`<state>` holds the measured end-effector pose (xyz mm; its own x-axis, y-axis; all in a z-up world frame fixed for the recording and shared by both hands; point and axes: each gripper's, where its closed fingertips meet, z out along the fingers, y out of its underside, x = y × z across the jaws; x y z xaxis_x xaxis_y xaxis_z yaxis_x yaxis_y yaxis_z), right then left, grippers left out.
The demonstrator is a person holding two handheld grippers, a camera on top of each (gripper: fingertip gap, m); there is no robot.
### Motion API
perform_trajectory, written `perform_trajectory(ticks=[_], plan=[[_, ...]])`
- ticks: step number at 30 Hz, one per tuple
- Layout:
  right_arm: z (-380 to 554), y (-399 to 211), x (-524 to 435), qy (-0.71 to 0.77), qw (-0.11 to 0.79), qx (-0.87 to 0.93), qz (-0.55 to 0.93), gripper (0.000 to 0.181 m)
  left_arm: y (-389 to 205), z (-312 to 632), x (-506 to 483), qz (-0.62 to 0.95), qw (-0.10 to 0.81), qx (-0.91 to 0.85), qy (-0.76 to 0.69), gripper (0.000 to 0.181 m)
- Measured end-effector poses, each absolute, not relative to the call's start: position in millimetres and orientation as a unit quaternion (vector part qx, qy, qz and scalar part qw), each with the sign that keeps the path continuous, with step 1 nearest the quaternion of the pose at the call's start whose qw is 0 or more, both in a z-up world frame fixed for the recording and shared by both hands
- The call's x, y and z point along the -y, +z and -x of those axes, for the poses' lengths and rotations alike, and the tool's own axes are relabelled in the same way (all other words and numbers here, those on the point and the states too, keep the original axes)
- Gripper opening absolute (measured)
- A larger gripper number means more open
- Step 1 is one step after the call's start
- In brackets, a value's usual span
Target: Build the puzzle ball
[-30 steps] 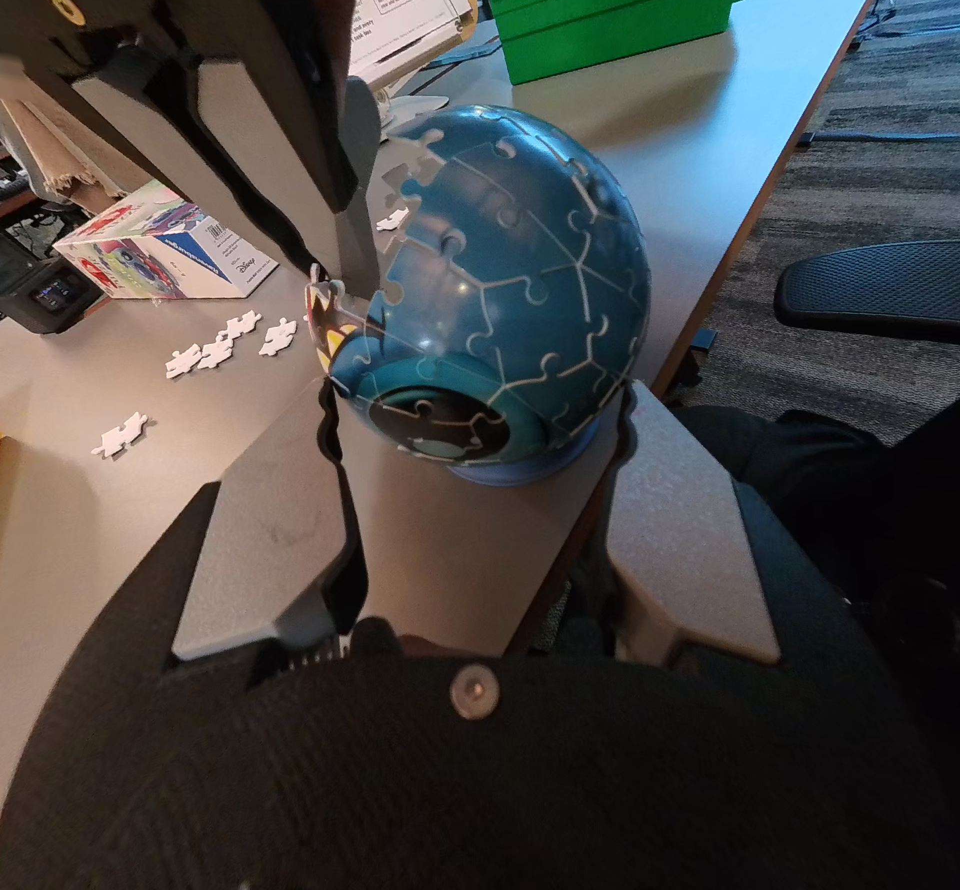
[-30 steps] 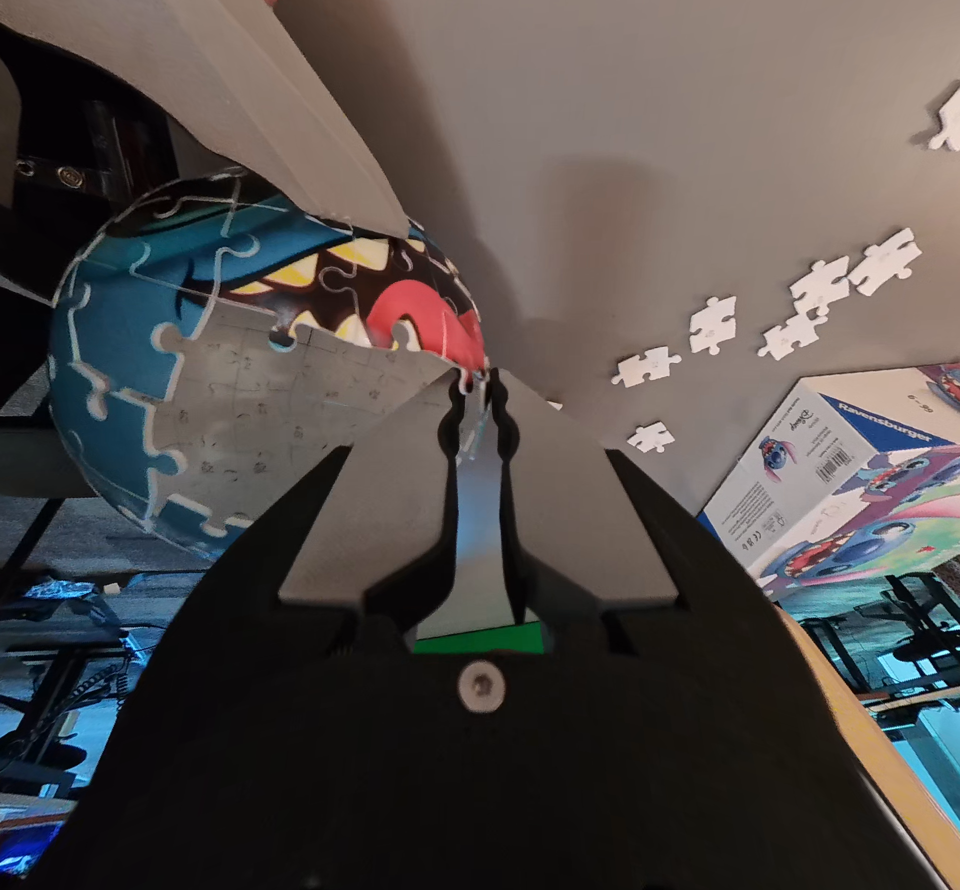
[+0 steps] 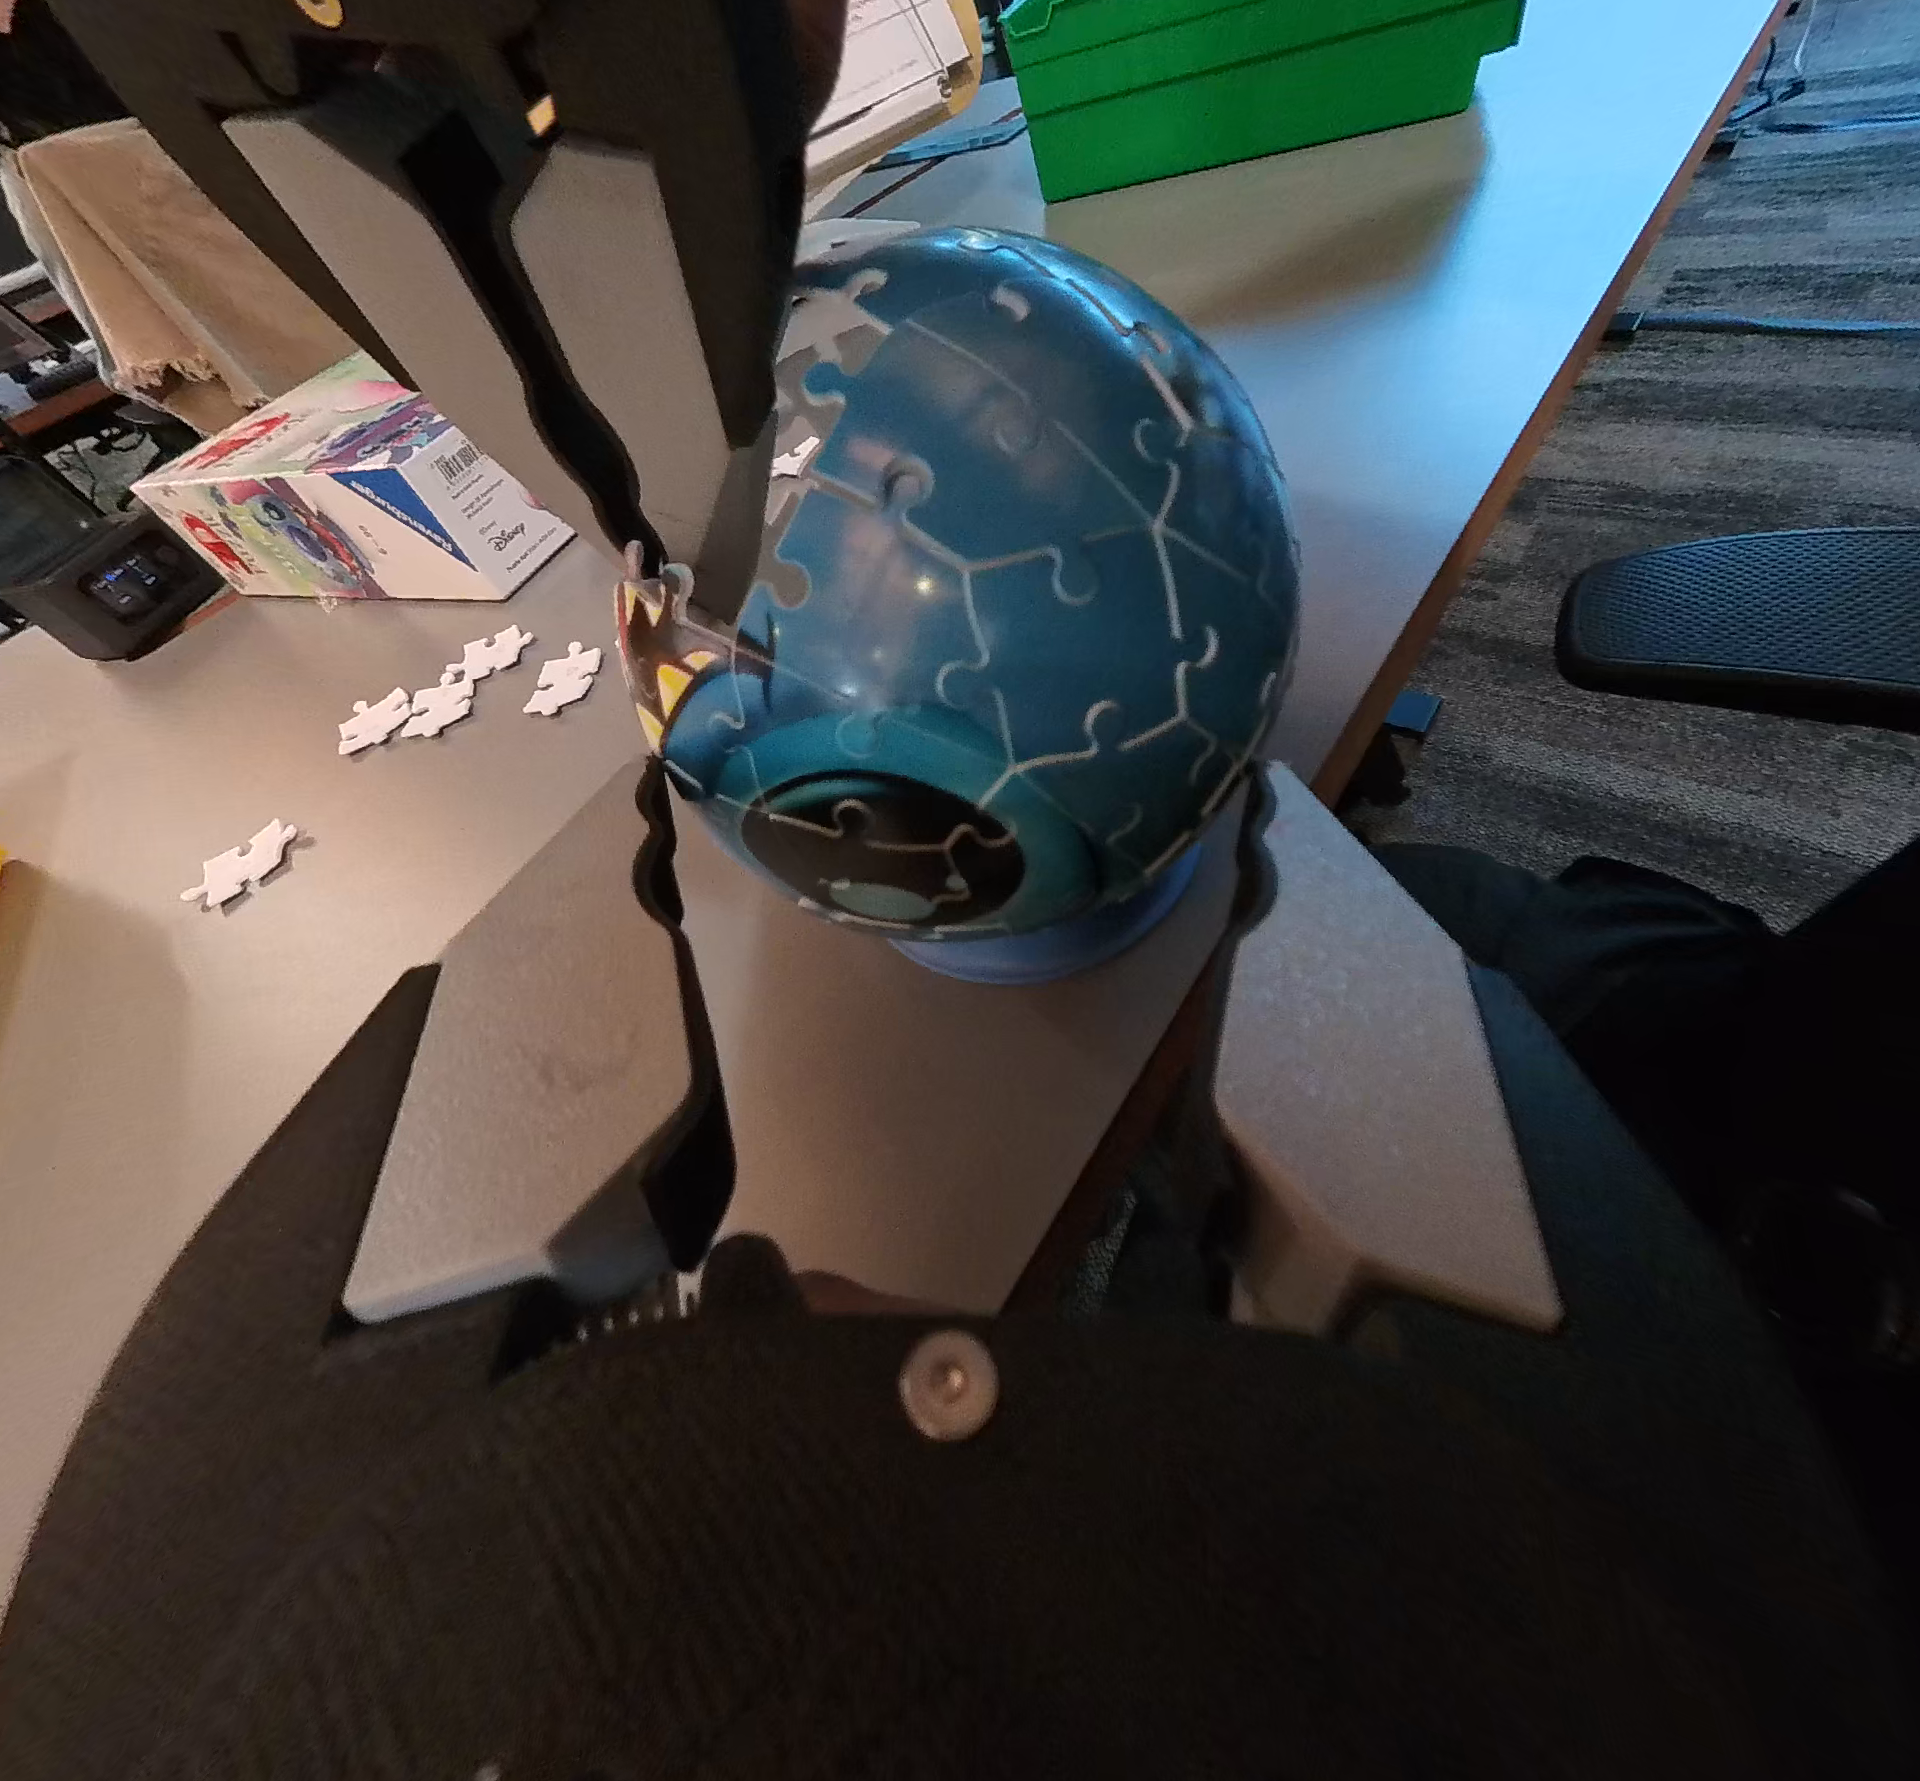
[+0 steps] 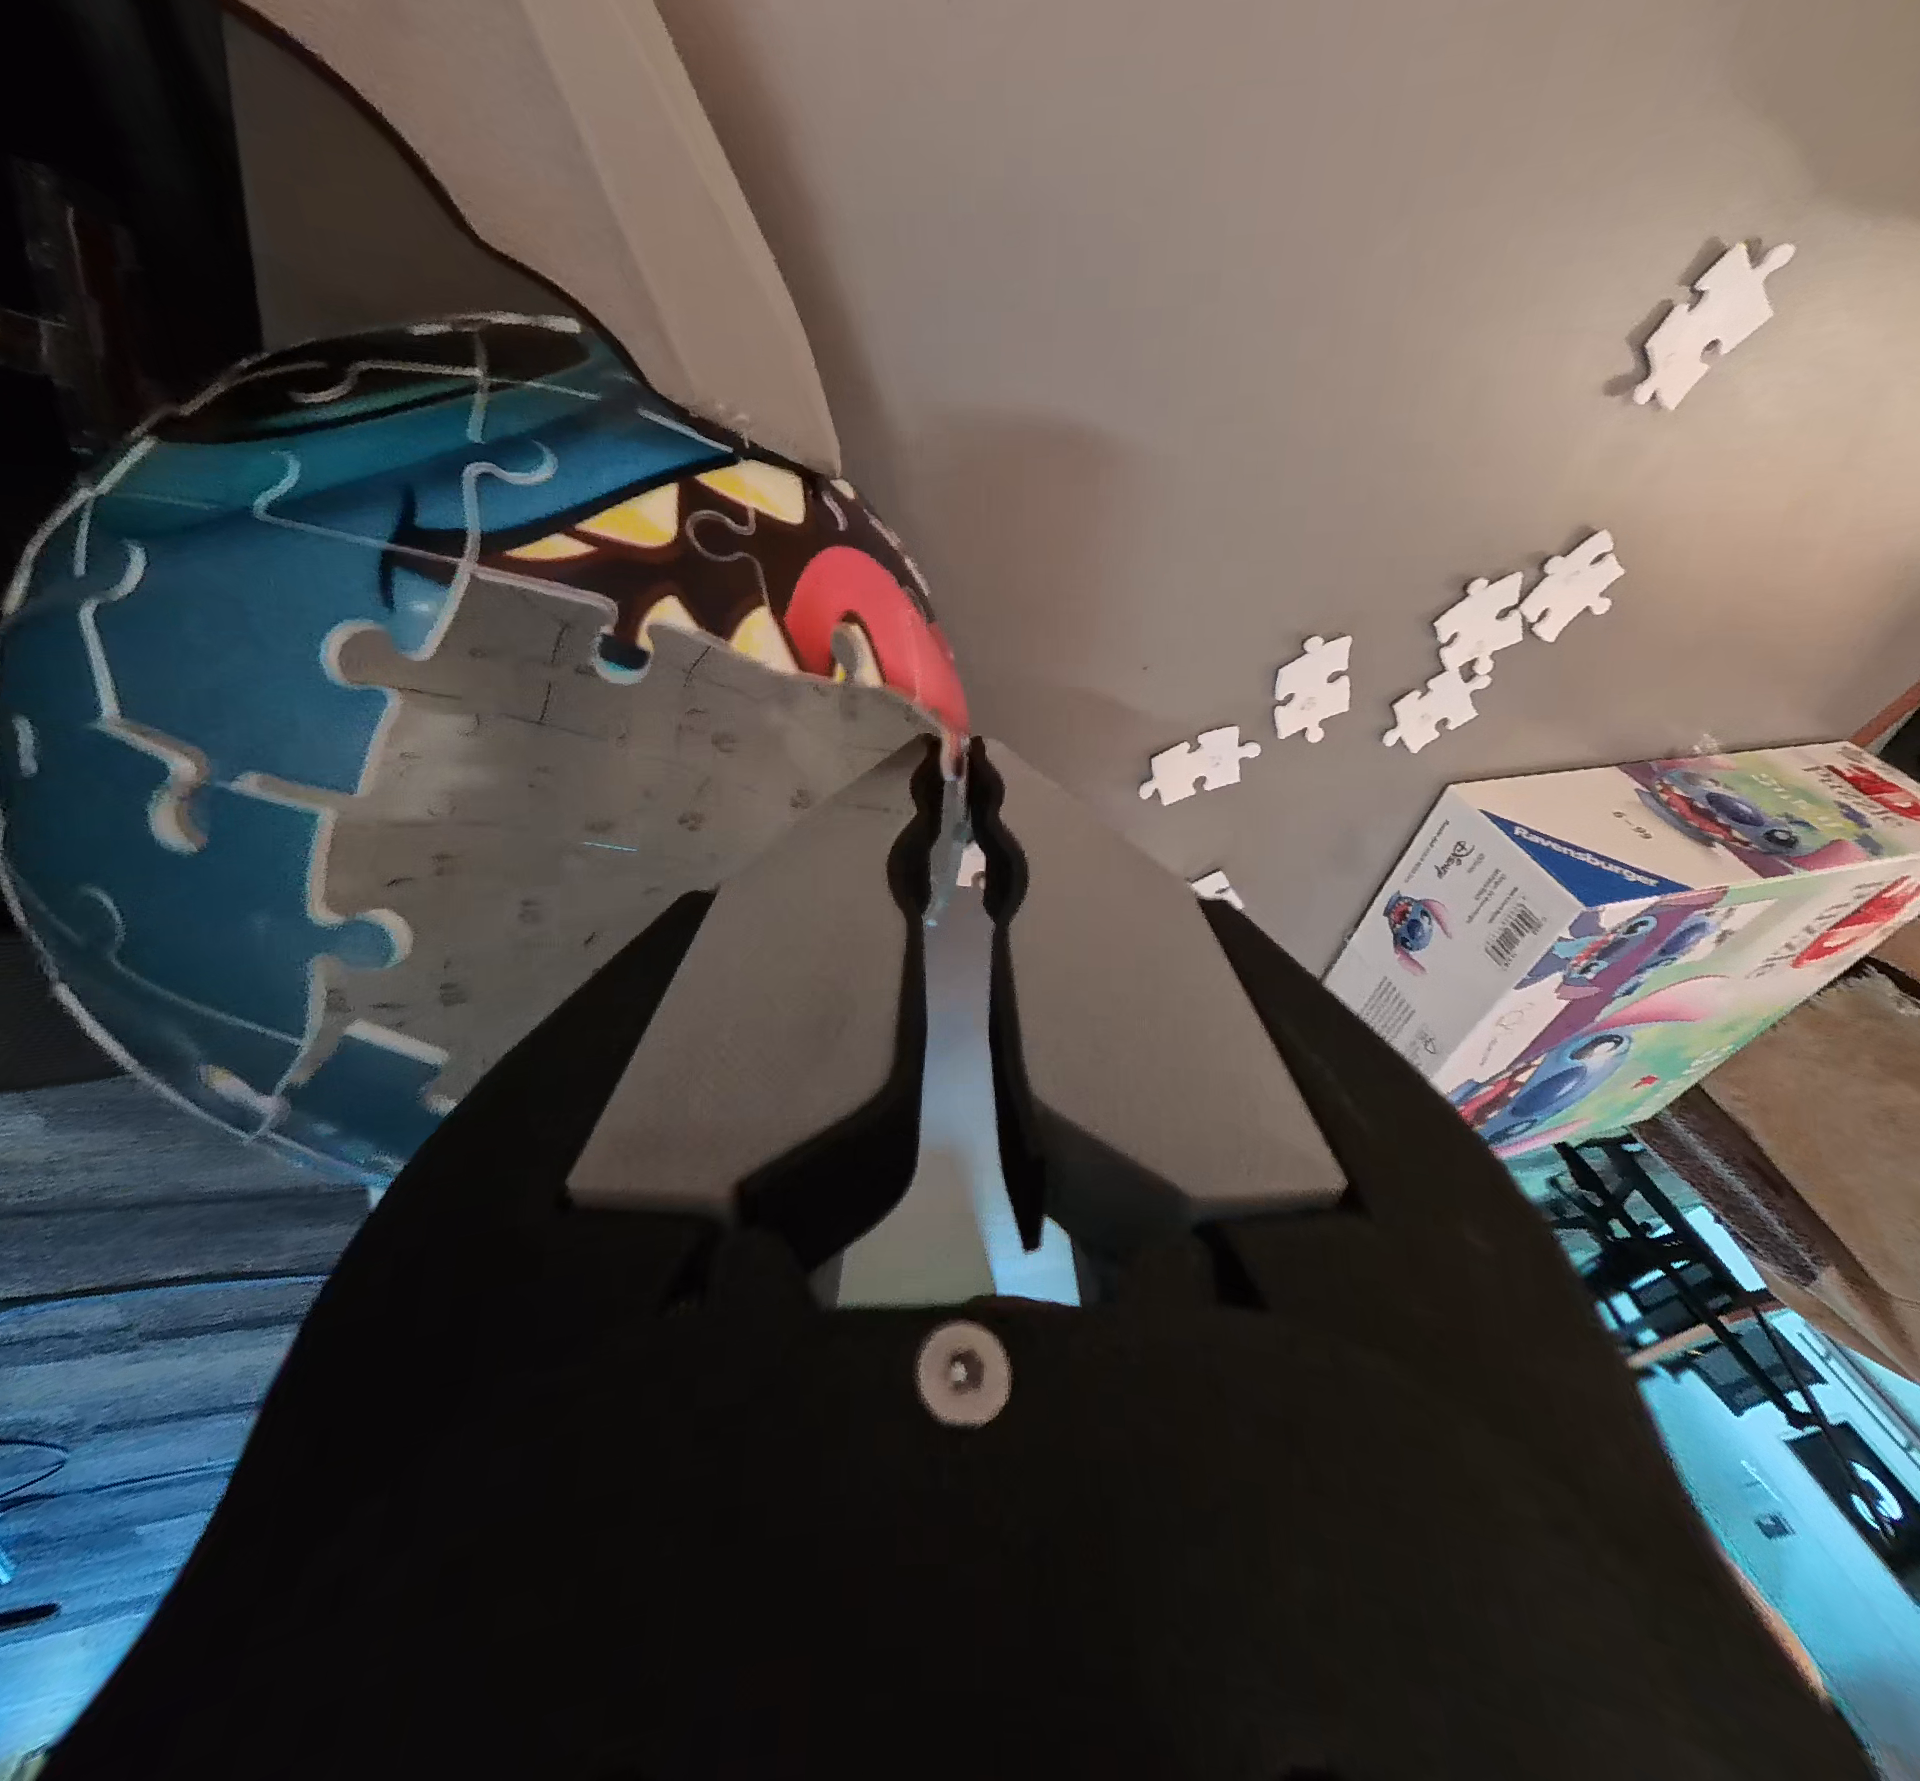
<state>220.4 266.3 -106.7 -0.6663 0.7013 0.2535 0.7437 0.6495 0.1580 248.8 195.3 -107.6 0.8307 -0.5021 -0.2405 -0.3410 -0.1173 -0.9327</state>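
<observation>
Puzzle ball sits between and just ahead of the left gripper fingertips, jaws wide apart, tips flanking the ball's lower sides; can't tell if they touch. Ball rests on a blue ring stand at the grey table edge. Right gripper jaws narrow, pinching a puzzle piece edge-on, tips right at the rim of the ball's open gap, beside the red and yellow-toothed mouth print. In the left wrist view the same gripper comes down from above onto the ball's left rim. Ball is round, no long axis; dark eye patch faces the left gripper, open gap faces the right gripper. Beyond the right fingertips: loose white pieces on the table, puzzle box further right. Green bin far behind the ball, carpet floor and black chair right of the table
</observation>
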Motion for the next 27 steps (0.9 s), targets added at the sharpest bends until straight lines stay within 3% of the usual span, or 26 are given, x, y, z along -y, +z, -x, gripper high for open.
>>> perform_trajectory(ticks=[27], plan=[[-221.8, -105.3, -264.6, -0.135, 0.088, 0.908, 0.387, 0.0, -108.2, -250.5, -195.2, 0.742, 0.603, -0.288, -0.064, 0.107]])
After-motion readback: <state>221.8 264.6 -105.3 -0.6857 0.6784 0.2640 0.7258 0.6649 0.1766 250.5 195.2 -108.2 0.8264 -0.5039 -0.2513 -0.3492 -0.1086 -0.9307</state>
